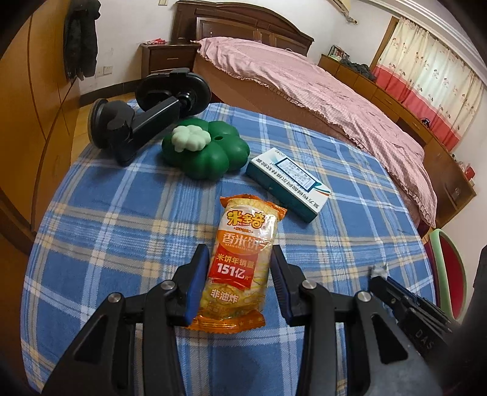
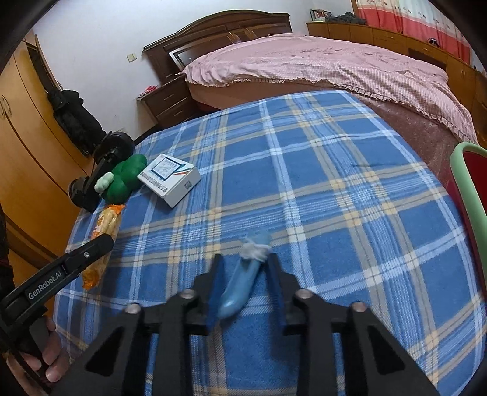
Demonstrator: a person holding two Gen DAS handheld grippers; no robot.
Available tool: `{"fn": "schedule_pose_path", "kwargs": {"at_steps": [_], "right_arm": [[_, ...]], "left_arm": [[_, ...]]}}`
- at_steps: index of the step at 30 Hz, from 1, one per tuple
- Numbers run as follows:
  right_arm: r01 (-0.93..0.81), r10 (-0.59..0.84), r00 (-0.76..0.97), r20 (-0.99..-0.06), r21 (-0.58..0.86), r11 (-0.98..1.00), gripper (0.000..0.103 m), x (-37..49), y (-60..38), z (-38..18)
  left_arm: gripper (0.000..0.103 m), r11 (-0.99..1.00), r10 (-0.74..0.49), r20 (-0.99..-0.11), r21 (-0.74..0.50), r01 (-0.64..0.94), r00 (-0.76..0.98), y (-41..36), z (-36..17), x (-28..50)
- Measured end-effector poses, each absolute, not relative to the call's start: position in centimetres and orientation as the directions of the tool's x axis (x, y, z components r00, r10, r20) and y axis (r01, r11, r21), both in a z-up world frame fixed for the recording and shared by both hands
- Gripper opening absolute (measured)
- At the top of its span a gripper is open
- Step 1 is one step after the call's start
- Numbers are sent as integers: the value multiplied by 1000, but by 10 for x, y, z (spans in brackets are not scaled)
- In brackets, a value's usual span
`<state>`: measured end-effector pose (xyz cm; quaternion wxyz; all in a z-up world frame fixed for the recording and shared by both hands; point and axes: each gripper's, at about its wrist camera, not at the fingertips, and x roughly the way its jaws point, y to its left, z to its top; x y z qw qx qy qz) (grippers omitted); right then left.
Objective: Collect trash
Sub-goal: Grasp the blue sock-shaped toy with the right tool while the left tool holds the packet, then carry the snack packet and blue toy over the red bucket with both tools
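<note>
Black linkages and blue-padded fingers of the left gripper (image 1: 239,283) fill the foreground, its jaws set apart on either side of an orange rice-cracker packet (image 1: 243,262) that lies flat on a blue plaid blanket (image 1: 121,198); whether the pads touch the wrapper cannot be told. Ahead and to the left of that claw rests a black suction-cup phone mount (image 1: 146,112), then a green clover-shaped container (image 1: 210,152) with a pale clover lid, then, ahead and to the right, a white-and-teal carton (image 1: 289,185) printed with Chinese text. Beyond the blanket stands a bed with a pink cover (image 1: 319,91) and dark wooden headboard (image 1: 243,21), a nightstand (image 1: 167,54) at its left and red-and-white curtains (image 1: 426,76) at the far right.

From the right wrist, the right gripper (image 2: 246,280) hangs just above the blanket, jaws parted around a motion-blurred pale blue tube with a white tuft (image 2: 243,280); contact cannot be told. Far left of this claw, the packet sits under the left gripper's arm. An orange wardrobe (image 2: 27,152) lines the left wall, and a red chair with a green rim (image 2: 468,189) stands at the right
</note>
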<state>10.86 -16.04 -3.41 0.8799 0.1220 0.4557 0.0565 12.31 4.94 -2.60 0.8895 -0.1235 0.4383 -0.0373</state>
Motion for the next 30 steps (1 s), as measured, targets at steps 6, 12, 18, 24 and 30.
{"fn": "schedule_pose_path", "kwargs": {"at_steps": [6,12,18,24,30], "right_arm": [[14,214,583,-784,273,962,8,106,-166,-36],[11,230,605,-762,296,955,7,96,-174,-31],[43,249,625,-740,351,935,7,82,-193,-26],[76,230,670,-705,374,924,7,63,-217,-13],[130,182,714,-676,384,914,7,45,-245,-1]], "left_arm": [[41,966,-190,-768,-259,-25,611,44,-25,121],[41,965,-213,-764,-263,8,609,31,-23,116],[41,962,-242,-759,-270,47,605,15,-18,111],[41,954,-280,-751,-286,89,598,-3,-12,106],[41,943,-327,-739,-299,148,589,-27,-5,101]]}}
